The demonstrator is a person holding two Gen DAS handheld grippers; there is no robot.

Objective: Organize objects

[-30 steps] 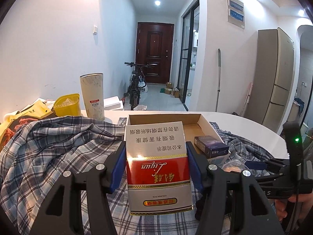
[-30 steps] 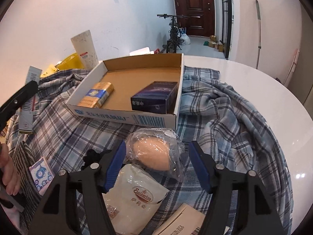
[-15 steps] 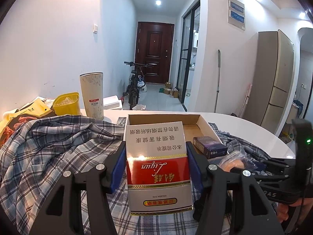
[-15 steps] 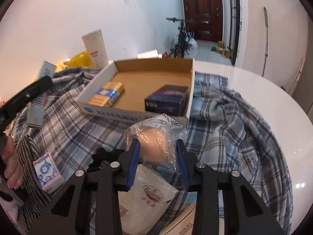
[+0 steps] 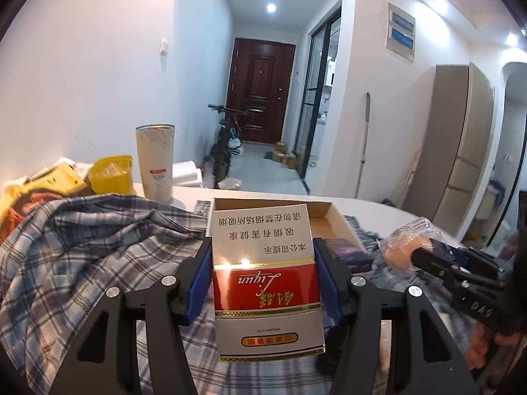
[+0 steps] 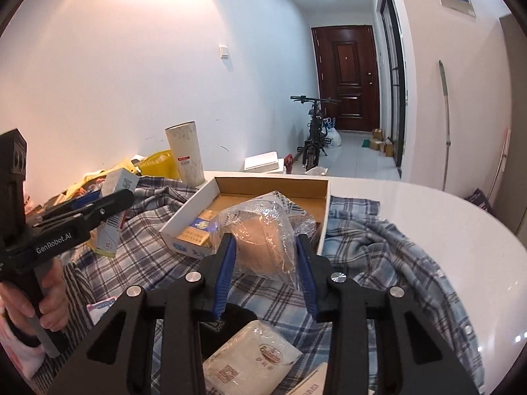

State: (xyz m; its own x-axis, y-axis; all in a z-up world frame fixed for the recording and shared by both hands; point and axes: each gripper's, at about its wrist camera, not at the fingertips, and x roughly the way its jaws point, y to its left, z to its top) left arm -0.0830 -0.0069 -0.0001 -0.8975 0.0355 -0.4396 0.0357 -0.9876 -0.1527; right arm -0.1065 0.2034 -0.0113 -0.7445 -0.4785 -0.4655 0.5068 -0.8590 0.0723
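Gripping a bagged bun (image 6: 263, 243) in my right tool (image 6: 265, 260), just before the cardboard tray (image 6: 324, 217); my left tool (image 5: 262, 283) pinches a red-and-white carton (image 5: 266, 283), also before that tray.

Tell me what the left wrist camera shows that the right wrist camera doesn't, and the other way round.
Only the left wrist view shows the red and white carton's printed face, clamped in the left gripper, plus the dark blue box and the tall beige cabinet.

Only the right wrist view shows the gold pack lying in the cardboard tray, and the white sachet below the right gripper.

Both show the plastic-wrapped bun held by the right gripper, the plaid cloth, the tall cylinder, the bicycle and the door.
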